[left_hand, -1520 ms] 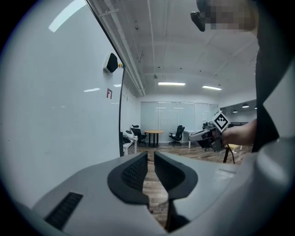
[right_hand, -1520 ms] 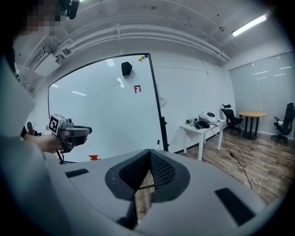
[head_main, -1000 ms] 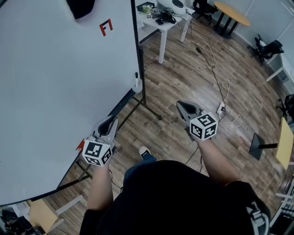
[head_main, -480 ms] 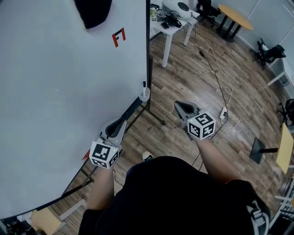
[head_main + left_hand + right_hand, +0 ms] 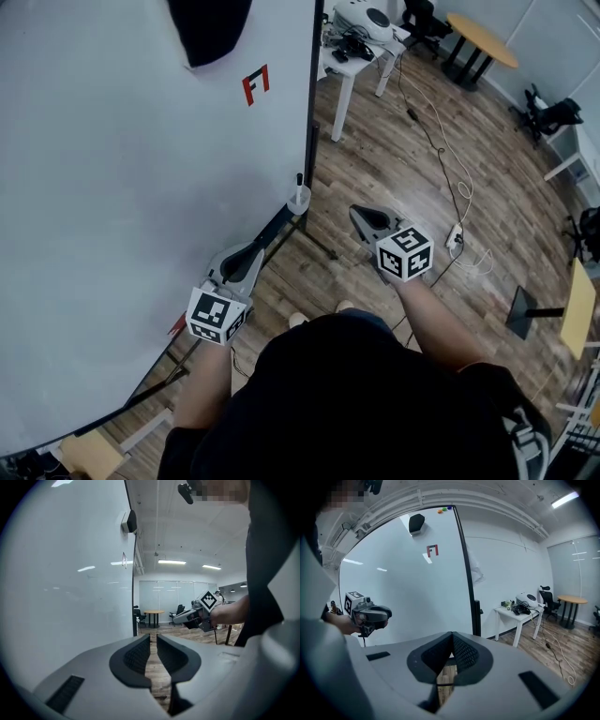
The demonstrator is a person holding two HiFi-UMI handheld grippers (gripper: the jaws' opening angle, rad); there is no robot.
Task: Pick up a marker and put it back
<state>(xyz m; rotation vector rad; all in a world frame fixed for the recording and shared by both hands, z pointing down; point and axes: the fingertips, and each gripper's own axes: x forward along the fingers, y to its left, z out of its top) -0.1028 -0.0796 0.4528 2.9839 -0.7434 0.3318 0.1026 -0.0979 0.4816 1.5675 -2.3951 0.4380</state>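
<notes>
The marker (image 5: 299, 179) stands upright in a small cup (image 5: 298, 200) at the lower right corner of the board (image 5: 112, 187), cap end up, just ahead of both your hands. Neither hand has reached it.

Your left hand-held gripper (image 5: 153, 636) is close beside the board's face. Its jaws are nearly together, with only a thin slit between the pads and nothing in it. Your right hand-held gripper (image 5: 452, 633) is out over the floor, near the cup's right, with its jaws fully closed and empty.

Expect the marker to be light, stiff and smooth. The round barrel will likely roll or twist in the pads if you pinch it off-centre. Only the upper part shows above the cup's rim, so take hold there, across the barrel and squarely between the ribbed pads, then lift straight up so it clears the cup without tipping it. You need to spread the jaws of whichever hand you use before closing in. For the return, keep the marker upright and lower it into the cup before letting go.
</notes>
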